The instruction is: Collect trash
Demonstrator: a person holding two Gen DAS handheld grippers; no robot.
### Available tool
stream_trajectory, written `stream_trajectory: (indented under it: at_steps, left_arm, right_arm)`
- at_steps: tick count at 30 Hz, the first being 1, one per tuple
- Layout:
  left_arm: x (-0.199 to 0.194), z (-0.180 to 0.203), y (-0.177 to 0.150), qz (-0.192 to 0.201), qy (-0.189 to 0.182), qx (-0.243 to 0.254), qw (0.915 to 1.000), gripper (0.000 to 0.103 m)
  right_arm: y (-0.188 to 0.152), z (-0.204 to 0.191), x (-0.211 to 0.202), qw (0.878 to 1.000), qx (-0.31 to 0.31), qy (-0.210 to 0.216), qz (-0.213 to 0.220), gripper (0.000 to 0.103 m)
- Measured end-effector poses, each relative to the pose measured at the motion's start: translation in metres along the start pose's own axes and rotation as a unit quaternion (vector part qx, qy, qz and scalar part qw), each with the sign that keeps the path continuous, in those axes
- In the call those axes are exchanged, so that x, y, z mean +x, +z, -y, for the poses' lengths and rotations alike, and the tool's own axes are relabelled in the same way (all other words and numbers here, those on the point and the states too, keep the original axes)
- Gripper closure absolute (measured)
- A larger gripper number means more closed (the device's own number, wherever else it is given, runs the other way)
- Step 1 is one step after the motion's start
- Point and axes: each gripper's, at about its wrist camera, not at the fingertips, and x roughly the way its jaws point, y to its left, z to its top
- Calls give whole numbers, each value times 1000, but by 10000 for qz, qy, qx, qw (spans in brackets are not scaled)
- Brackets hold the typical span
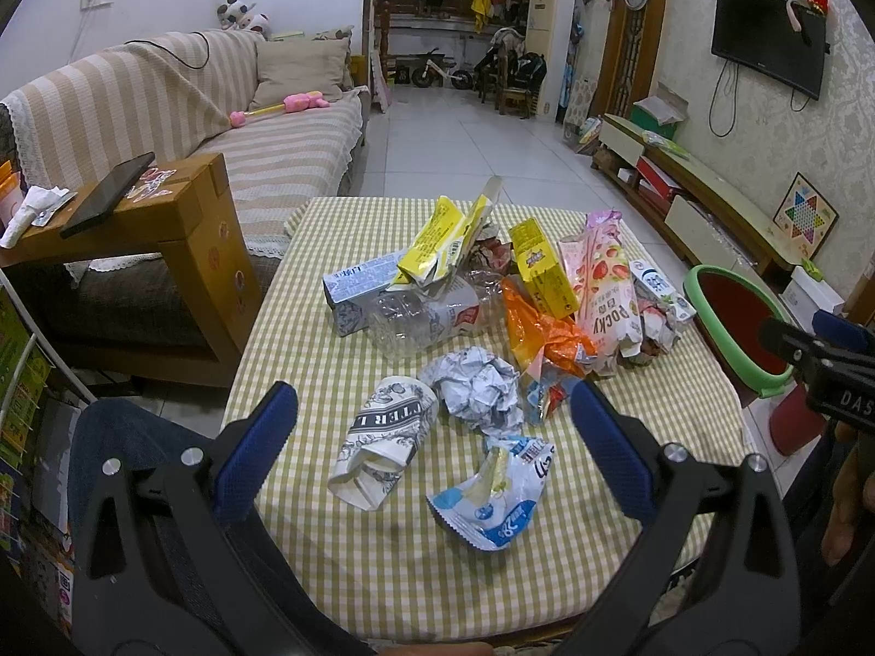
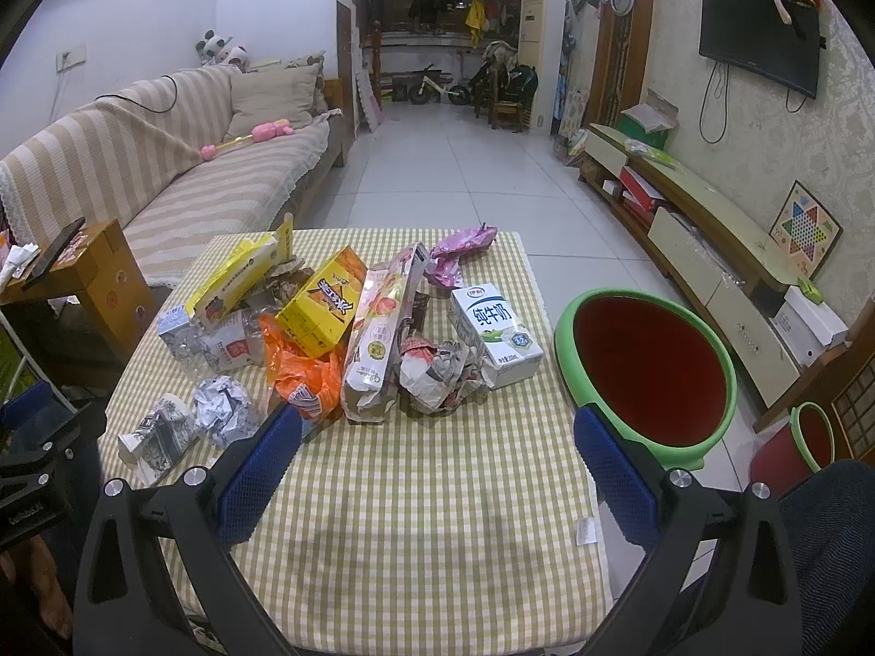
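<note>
Trash lies heaped on the checked table (image 1: 383, 574) (image 2: 426, 536). Nearest my open left gripper (image 1: 435, 402) are a crushed paper cup (image 1: 383, 440), a crumpled paper ball (image 1: 478, 388) and a blue-white wrapper (image 1: 492, 497). Behind them lie a clear bottle (image 1: 421, 317), yellow boxes (image 1: 541, 268), an orange bag (image 1: 541, 336) and a Pocky box (image 1: 604, 287). My right gripper (image 2: 437, 423) hangs open above bare tablecloth, short of a milk carton (image 2: 495, 331) and crumpled paper (image 2: 437, 377). A red bin with a green rim (image 2: 645, 372) (image 1: 738, 322) stands just right of the table.
A striped sofa (image 1: 219, 126) and a wooden side table (image 1: 164, 224) carrying a phone stand to the left. A TV cabinet (image 2: 711, 240) runs along the right wall. A smaller red bin (image 2: 804, 437) sits on the tiled floor. The person's knee (image 1: 126, 437) is at the table's near-left corner.
</note>
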Motion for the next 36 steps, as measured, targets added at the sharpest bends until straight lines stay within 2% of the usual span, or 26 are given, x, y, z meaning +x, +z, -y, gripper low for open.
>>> stream_trajectory:
  at_steps: [22, 32, 36]
  left_arm:
    - [3, 1, -3, -63, -21, -32, 10000, 5]
    - [8, -8, -2, -303, -63, -99, 9995, 5]
    - [17, -13, 0, -545, -11, -104, 9985, 5]
  right_arm:
    - [-2, 1, 3, 10000, 22, 2, -41, 7]
    - [-1, -3, 14, 9996, -43, 64, -275, 7]
    - [-1, -2, 23, 9990, -50, 94, -442, 7]
